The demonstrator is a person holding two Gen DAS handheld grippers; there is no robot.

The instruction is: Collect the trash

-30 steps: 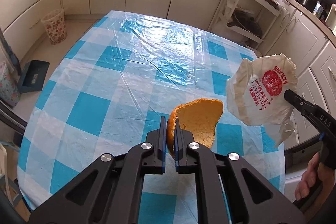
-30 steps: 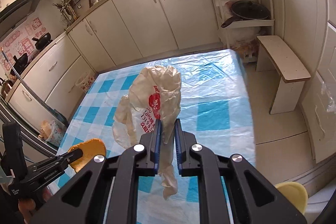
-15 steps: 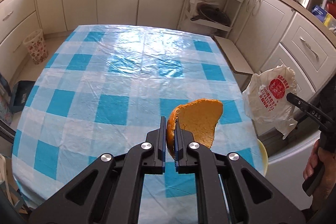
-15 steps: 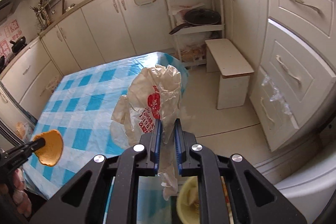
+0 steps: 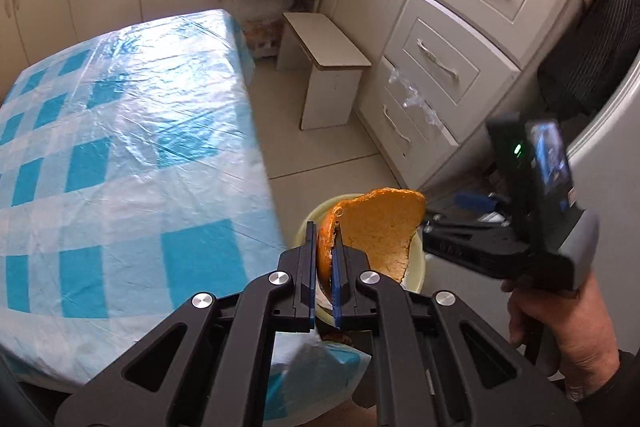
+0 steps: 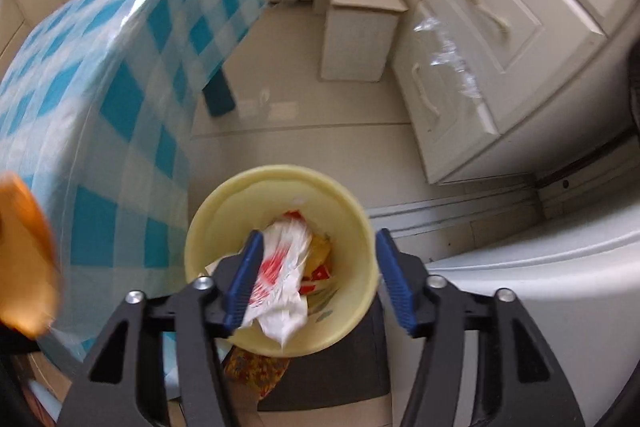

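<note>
Two grippers hang over a yellow bin (image 6: 362, 227) on the floor, just beside the tabletop (image 5: 120, 131) with its blue checked cloth. The left gripper (image 5: 323, 259) is clamped tight on an orange peel (image 5: 380, 227). The right gripper (image 6: 320, 267) is opening its jaws, and the white plastic bag (image 6: 284, 283) lies loose between them, down in the bin.

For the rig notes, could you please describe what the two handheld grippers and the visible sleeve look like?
Both are black frames with cut-out triangular openings and silver bolt heads, ending in two fingers with ribbed blue pads: left gripper, right gripper. Seen from the left camera, the right one carries a small lit screen and a green light. The sleeve is dark.
</note>
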